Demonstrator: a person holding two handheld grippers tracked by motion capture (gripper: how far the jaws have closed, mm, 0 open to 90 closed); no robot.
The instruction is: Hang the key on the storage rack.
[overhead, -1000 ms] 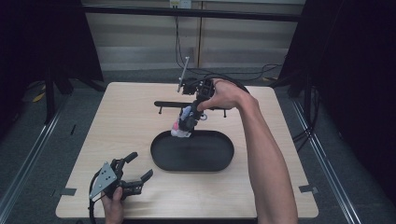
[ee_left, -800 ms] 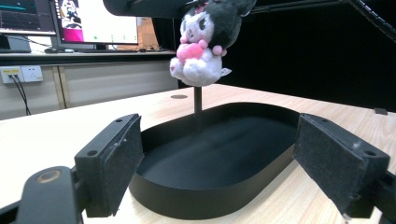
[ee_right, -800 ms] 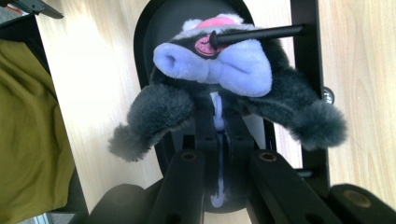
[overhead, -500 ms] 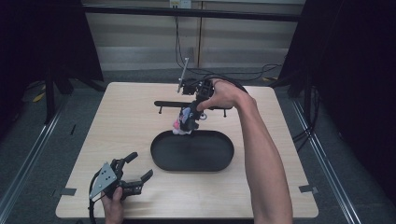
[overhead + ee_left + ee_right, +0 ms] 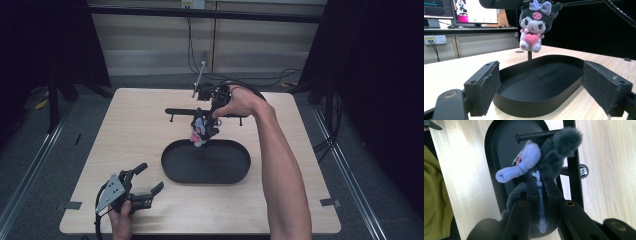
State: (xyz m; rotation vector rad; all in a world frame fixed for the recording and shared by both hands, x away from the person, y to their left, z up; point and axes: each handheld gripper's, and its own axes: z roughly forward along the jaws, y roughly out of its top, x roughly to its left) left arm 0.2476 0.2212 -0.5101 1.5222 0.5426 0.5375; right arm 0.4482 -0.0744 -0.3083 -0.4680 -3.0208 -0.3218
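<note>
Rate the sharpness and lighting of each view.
High view: evenly lit table, dark surroundings, plush toy small and soft. Left gripper view: toy and black tray sharp, monitors behind bright and blurred. Right gripper view: right hand-held gripper close and slightly soft, bright glare on the wood.

Light wood table (image 5: pixel 125 130), black stand (image 5: pixel 180 111) with a thin pole at 12 o'clock, screens (image 5: pixel 461 11) on a desk at 10 o'clock, wall plug (image 5: pixel 435 39), grey floor (image 5: pixel 45 150), cables (image 5: pixel 270 77)
</note>
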